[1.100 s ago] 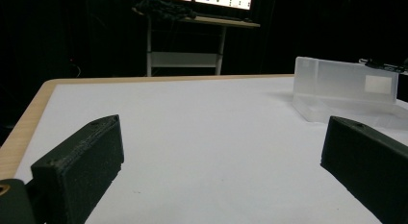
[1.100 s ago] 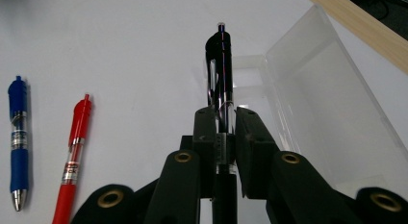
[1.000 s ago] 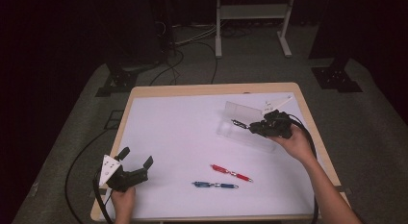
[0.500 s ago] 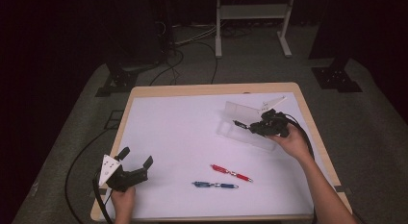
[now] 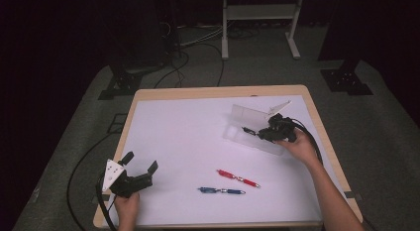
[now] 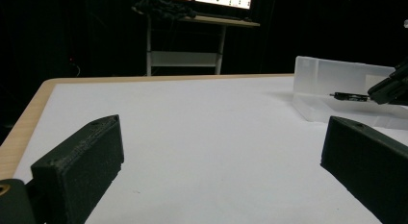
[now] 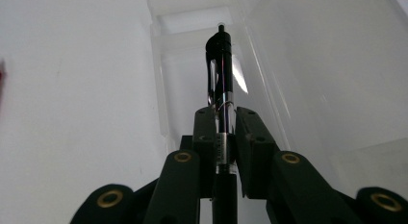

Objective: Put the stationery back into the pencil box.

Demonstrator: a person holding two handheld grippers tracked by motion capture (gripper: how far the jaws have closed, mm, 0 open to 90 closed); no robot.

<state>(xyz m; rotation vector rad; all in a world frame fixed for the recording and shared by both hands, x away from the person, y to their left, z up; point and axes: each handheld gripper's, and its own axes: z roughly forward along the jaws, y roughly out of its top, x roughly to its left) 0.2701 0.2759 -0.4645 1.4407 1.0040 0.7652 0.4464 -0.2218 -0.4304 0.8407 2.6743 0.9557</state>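
Observation:
A clear plastic box [image 5: 233,137] with its lid raised stands at the right of the white table top [image 5: 188,132]. My right gripper [image 5: 262,133] is shut on a black pen [image 5: 249,130], whose tip points left and hangs low over the box's inside. Along the jaws in the right gripper view, the black pen [image 7: 220,56] juts from the right gripper [image 7: 224,113] above the box's floor [image 7: 192,22]. A red pen [image 5: 237,177] and a blue pen [image 5: 221,191] lie at the front middle. My left gripper [image 5: 140,162] rests open at the front left with nothing between its jaws.
From the left gripper [image 6: 221,161], the box [image 6: 327,75] stands far right with the black pen [image 6: 349,95] inside its outline. Beyond the table's far edge stand a white metal frame [image 5: 260,13], floor cables [image 5: 198,40] and dark stand bases.
My right gripper has sunk a little with the black pen, which now lies lower over the box. The left gripper has stayed in place.

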